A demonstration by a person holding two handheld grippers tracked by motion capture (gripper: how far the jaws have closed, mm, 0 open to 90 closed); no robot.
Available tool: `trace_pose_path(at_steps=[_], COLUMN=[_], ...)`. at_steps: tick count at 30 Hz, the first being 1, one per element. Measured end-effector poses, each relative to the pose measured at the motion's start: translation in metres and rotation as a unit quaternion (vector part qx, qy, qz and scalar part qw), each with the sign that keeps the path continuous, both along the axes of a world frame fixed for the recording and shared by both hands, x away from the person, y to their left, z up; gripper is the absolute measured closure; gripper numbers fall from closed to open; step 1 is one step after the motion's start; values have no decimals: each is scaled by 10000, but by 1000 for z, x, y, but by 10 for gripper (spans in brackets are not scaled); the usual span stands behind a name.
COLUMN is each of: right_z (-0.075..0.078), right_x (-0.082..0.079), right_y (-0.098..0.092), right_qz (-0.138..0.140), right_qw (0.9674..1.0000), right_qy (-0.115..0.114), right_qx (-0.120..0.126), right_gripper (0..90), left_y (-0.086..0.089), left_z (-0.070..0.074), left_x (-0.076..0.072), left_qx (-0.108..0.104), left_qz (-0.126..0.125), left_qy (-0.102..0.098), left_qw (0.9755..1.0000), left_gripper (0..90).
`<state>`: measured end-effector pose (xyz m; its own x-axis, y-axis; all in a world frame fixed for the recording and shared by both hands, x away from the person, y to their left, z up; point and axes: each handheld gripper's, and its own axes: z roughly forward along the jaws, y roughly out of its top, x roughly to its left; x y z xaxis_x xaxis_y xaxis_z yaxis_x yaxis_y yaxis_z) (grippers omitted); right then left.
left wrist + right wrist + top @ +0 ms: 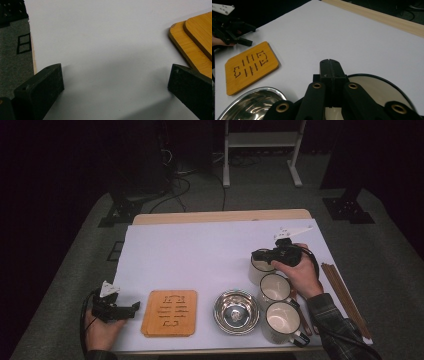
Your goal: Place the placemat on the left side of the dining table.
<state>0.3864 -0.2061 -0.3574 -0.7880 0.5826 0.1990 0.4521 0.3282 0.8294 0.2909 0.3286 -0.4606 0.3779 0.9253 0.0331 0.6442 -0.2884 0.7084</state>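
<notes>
Fingers of my right gripper (pixel 329 65) are pressed together with nothing between them, over the rim of the farthest cream enamel mug (pixel 260 268), at 12 o'clock of two like it. I judge I'm lining up on that rim; next I must part them. My left gripper (pixel 131 309) rests spread wide, at 9 o'clock of the orange bamboo trivet (pixel 169 312).

Far mug (pixel 259 270) half hidden under the right hand-held gripper (pixel 261 255)

A white-covered table (pixel 200 245) carries a steel bowl (pixel 236 312); left of it wooden boards (pixel 169 312), right three mugs (pixel 280 320), beyond them chopsticks (pixel 345 297).
</notes>
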Motion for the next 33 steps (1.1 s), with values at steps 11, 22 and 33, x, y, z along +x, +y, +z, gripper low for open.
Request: trace_pose_path(at_steps=[11, 22, 33], right_z=[0, 1, -1], right_x=[-3, -5, -2], right_y=[34, 56, 79], right_qz=[466, 744, 1007], right_qw=[9986, 9967, 9941], right_qy=[-53, -87, -69], right_qx=[-229, -318, -389], right_gripper=[898, 898, 898], left_y=[0, 0, 0], left_z=[0, 0, 0], left_x=[0, 0, 0], left_qx=[-5, 5, 1], left_qz=[1, -5, -1], left_qy=[-2, 2, 2], left_qw=[10000, 10000, 10000], left_gripper=[0, 0, 0])
